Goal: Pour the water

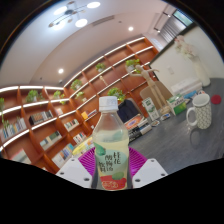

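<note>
A clear plastic bottle with a white cap, pale yellow drink and a green and red label stands upright between my fingers. My gripper is shut on the bottle, with the magenta pads pressed to its lower sides. The bottle is lifted and the whole scene is tilted. A white mug stands on the dark table beyond the fingers to the right.
Wooden shelves with books and green plants fill the wall behind. A white box-like object stands at the far right behind the mug. Small items lie on the table near the mug.
</note>
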Available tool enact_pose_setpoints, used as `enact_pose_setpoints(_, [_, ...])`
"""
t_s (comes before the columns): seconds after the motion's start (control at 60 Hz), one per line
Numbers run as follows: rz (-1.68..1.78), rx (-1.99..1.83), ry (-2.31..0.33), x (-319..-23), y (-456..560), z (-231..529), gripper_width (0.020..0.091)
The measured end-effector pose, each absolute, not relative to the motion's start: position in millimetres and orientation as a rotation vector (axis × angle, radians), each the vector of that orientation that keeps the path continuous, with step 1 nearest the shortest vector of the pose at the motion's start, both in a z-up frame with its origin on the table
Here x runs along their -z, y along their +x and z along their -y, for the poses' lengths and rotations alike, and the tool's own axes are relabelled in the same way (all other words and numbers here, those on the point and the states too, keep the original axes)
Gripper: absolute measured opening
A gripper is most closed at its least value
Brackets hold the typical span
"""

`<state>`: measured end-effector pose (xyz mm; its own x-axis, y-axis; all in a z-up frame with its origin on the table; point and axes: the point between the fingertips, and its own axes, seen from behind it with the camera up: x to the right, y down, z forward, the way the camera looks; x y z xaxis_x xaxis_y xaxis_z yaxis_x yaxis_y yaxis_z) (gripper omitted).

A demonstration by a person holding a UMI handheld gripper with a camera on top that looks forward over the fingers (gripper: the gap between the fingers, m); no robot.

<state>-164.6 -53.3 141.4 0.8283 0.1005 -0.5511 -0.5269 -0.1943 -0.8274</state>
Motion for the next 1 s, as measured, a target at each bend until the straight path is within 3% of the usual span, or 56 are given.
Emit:
enact_pose_setpoints(0.2, [-0.799, -0.956, -1.486, -178, -64, 42, 0.04])
enact_pose_setpoints(0.483, [-1.321, -1.385, -1.092, -187, 37, 8, 0.0399])
enact_pose_setpoints(0.717, [-1.578, -1.678, -0.793, -197, 61, -5, 0.0398])
enact_pose_setpoints(1.0, [-1.619, -1.68, -0.861, -180, 50, -8, 0.0401])
